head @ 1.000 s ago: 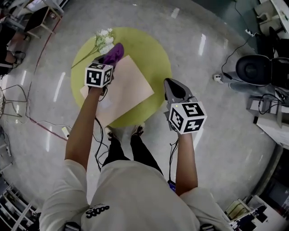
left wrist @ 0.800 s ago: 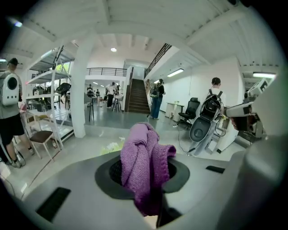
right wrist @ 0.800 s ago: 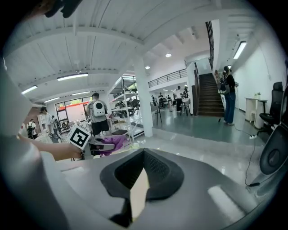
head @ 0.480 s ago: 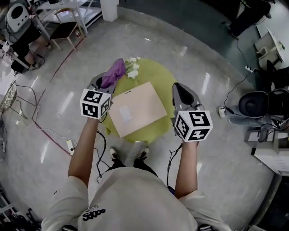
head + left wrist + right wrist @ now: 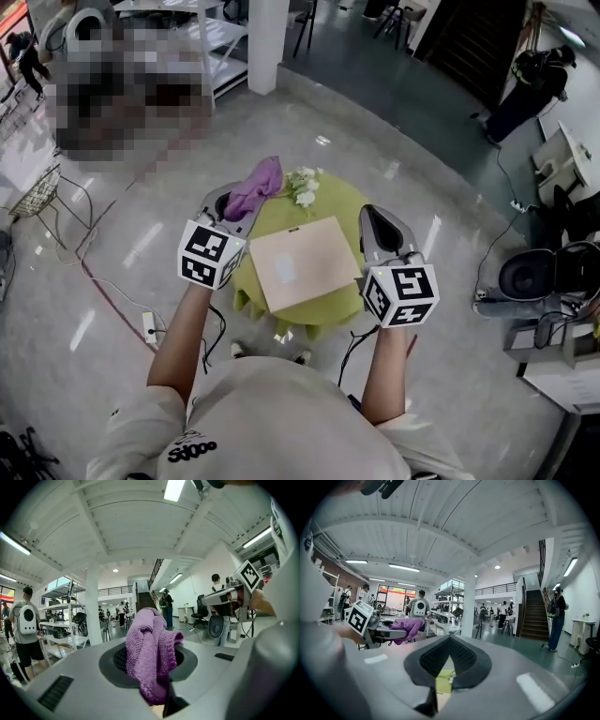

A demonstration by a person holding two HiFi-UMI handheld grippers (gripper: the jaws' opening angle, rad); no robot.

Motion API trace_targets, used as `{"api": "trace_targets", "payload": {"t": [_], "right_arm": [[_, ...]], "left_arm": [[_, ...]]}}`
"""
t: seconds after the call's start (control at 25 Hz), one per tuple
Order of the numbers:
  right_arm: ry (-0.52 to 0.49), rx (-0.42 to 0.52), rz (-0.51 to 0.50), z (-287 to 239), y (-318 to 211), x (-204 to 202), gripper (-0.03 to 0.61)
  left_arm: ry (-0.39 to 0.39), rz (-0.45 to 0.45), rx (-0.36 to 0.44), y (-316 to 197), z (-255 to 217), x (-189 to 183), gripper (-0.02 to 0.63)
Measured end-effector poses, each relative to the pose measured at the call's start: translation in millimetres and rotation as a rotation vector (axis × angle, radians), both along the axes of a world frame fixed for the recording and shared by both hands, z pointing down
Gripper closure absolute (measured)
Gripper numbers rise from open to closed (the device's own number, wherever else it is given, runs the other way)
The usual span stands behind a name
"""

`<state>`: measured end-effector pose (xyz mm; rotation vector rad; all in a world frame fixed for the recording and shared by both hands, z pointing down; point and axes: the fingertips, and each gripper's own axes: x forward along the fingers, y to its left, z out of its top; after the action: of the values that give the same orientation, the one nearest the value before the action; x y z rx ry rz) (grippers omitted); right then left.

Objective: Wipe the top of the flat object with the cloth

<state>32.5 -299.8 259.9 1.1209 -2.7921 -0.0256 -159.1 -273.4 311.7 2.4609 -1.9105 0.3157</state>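
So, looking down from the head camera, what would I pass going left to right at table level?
left gripper pinching the purple cloth → beige flat board → right gripper → black office chair

The board [image 5: 305, 262] top is wide open. Only the flowers [image 5: 303, 187] crowd the counter's [image 5: 343, 202] far edge, just past it.
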Motion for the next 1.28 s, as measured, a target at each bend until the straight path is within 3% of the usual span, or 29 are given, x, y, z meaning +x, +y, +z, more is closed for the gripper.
{"api": "trace_targets", "payload": {"t": [0.4, 0.72, 1.28], "right_arm": [[-0.002, 0.086, -0.101, -33, 33, -39, 0.569], [0.020, 0.135, -0.111, -46, 44, -44, 0.569], [0.046, 0.119, -0.108, -37, 46, -46, 0.569]], "left_arm": [[-0.019, -0.006, 0.100, 33, -50, -6, 0.520], [-0.048, 0.014, 0.145, 50, -67, 0, 0.520], [-0.039, 0.036, 0.122, 53, -57, 2, 0.520]]}}
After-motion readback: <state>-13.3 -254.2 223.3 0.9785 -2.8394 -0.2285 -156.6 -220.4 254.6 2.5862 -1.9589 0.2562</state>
